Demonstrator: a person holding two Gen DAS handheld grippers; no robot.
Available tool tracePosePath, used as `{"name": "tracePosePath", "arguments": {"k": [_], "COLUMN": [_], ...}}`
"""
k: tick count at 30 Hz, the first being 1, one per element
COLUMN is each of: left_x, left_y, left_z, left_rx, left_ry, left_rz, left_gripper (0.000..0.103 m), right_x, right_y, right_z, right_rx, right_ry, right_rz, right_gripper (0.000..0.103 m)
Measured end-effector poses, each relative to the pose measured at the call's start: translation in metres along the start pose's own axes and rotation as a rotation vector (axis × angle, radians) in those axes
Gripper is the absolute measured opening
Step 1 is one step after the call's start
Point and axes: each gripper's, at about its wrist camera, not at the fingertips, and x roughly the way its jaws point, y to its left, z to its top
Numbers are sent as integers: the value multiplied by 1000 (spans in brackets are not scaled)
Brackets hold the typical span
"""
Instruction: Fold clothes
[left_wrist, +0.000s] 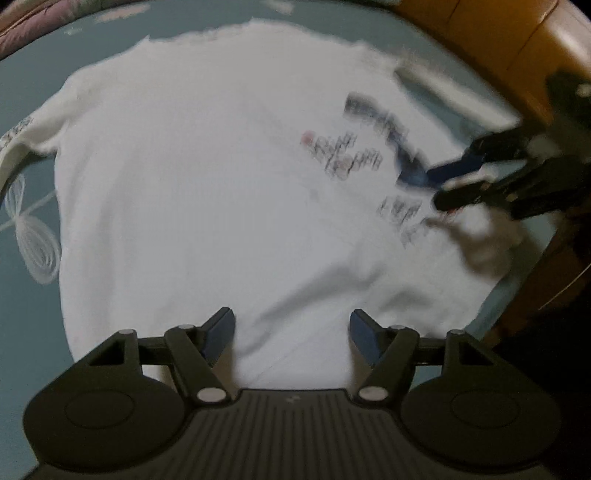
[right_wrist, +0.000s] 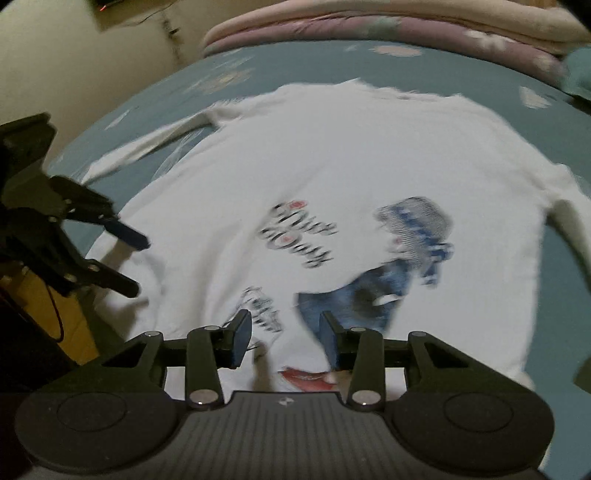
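spread flat across a teal bedsheet (right_wrist: 554, 147), front up: a white shirt (left_wrist: 207, 192) with blurred black lettering (right_wrist: 295, 232) and a blue print (right_wrist: 406, 240) on the chest. over its near hem, the left gripper (left_wrist: 291, 332), fingers wide apart with only cloth between them, nothing pinched. over the printed part, the right gripper (right_wrist: 286, 339), fingers likewise apart, gripping nothing. one sleeve (right_wrist: 155, 140) angled out on the sheet at the far left in the right wrist view. beyond the shirt, a pink folded quilt (right_wrist: 369, 33). beside the bed, a wooden frame (left_wrist: 509, 44). both views smeared by motion blur.
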Motion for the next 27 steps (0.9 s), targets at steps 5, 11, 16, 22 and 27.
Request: {"name": "tracePosePath", "arguments": {"k": [5, 11, 16, 22, 27], "left_x": [-17, -39, -25, -11, -26], "left_y": [3, 7, -8, -28, -35], "left_z": [-14, -30, -33, -55, -73], "left_rx": [-4, -13, 14, 98, 138], "left_ry": [-29, -69, -147, -174, -205], "left_rz": [56, 121, 3, 41, 107], "left_gripper": [77, 72, 72, 75, 77], "right_x": [-8, -18, -18, 17, 31], "right_y": [5, 32, 64, 99, 105], "right_z": [-18, -28, -34, -20, -39], "right_rx": [11, -24, -75, -172, -151], "right_ry": [-5, -94, -199, -237, -205], "right_rz": [-36, -83, -97, -139, -185], "right_gripper": [51, 52, 53, 56, 58]}}
